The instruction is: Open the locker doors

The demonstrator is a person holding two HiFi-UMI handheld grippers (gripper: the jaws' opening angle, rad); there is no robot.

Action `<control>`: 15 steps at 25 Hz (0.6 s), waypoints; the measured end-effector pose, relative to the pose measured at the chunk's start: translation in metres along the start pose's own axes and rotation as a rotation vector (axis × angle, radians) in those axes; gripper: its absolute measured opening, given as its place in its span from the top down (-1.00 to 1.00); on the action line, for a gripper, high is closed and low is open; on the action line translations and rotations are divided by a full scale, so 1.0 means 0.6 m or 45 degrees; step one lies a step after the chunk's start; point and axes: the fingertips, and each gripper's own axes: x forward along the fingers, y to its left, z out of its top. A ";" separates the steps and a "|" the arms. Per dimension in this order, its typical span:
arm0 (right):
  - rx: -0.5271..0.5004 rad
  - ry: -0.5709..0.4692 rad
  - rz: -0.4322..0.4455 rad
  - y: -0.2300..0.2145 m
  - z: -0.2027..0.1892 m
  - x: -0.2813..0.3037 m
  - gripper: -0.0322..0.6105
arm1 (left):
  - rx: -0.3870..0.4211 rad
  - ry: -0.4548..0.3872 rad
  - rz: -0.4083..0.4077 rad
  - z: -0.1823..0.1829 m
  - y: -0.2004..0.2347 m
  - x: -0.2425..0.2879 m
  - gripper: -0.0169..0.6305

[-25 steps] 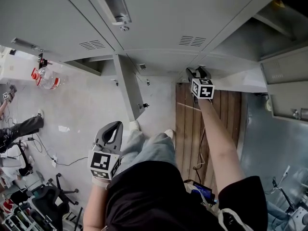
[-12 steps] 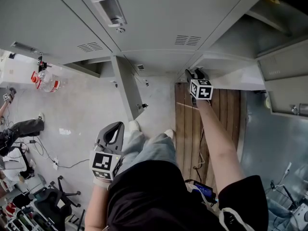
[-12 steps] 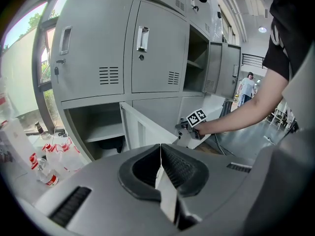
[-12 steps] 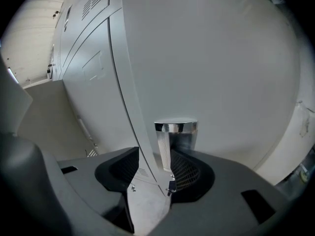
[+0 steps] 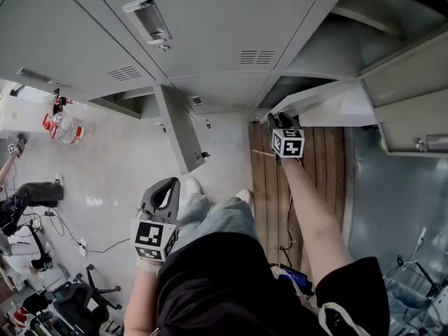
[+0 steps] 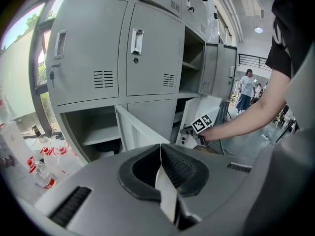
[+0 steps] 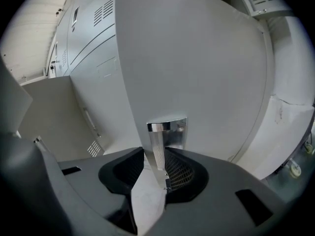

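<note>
Right gripper (image 7: pixel 155 160) jaws closing on door handle (image 7: pixel 157 134) between them.

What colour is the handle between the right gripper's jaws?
The handle is shiny chrome silver, on a light grey locker door; clearest in the right gripper view.

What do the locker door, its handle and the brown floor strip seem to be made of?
The locker door looks like painted sheet metal: flat, even matte grey coat. The handle seems polished, maybe chromed, metal: it reflects like a mirror. The floor strip is probably wood: brown parallel planks.
</note>
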 end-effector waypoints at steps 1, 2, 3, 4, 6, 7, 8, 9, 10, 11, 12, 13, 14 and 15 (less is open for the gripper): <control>0.002 0.005 -0.004 -0.001 -0.006 -0.007 0.41 | 0.003 -0.003 -0.004 0.001 -0.003 -0.001 0.89; 0.008 0.009 -0.007 -0.001 -0.011 -0.013 0.41 | 0.007 -0.005 -0.010 0.003 -0.006 -0.001 0.89; 0.016 0.013 -0.010 -0.002 -0.017 -0.020 0.41 | 0.014 -0.007 -0.017 0.004 -0.010 -0.001 0.89; 0.025 0.016 -0.015 -0.003 -0.022 -0.027 0.41 | 0.020 -0.009 -0.023 0.006 -0.013 -0.001 0.89; 0.044 0.020 -0.028 -0.006 -0.034 -0.042 0.41 | 0.022 -0.014 -0.029 0.008 -0.017 -0.001 0.89; 0.054 0.020 -0.036 -0.008 -0.040 -0.050 0.41 | 0.022 -0.018 -0.033 0.010 -0.019 0.000 0.89; 0.062 0.022 -0.043 -0.011 -0.045 -0.057 0.41 | 0.023 -0.020 -0.039 0.011 -0.022 0.000 0.89; 0.071 0.026 -0.048 -0.013 -0.051 -0.065 0.41 | 0.022 -0.022 -0.044 0.012 -0.025 0.001 0.89; 0.080 0.031 -0.053 -0.016 -0.057 -0.072 0.41 | 0.021 -0.022 -0.047 0.012 -0.029 0.000 0.89; 0.089 0.035 -0.057 -0.018 -0.063 -0.079 0.41 | 0.023 -0.022 -0.052 0.013 -0.032 0.000 0.89; 0.096 0.039 -0.062 -0.021 -0.070 -0.086 0.41 | 0.026 -0.023 -0.058 0.013 -0.037 0.000 0.89; 0.102 0.042 -0.069 -0.024 -0.076 -0.094 0.41 | 0.032 -0.024 -0.065 0.015 -0.041 0.000 0.89; 0.110 0.044 -0.078 -0.027 -0.081 -0.101 0.40 | 0.039 -0.025 -0.074 0.017 -0.046 0.001 0.89; 0.118 0.046 -0.088 -0.031 -0.086 -0.109 0.40 | 0.046 -0.027 -0.082 0.018 -0.050 0.002 0.89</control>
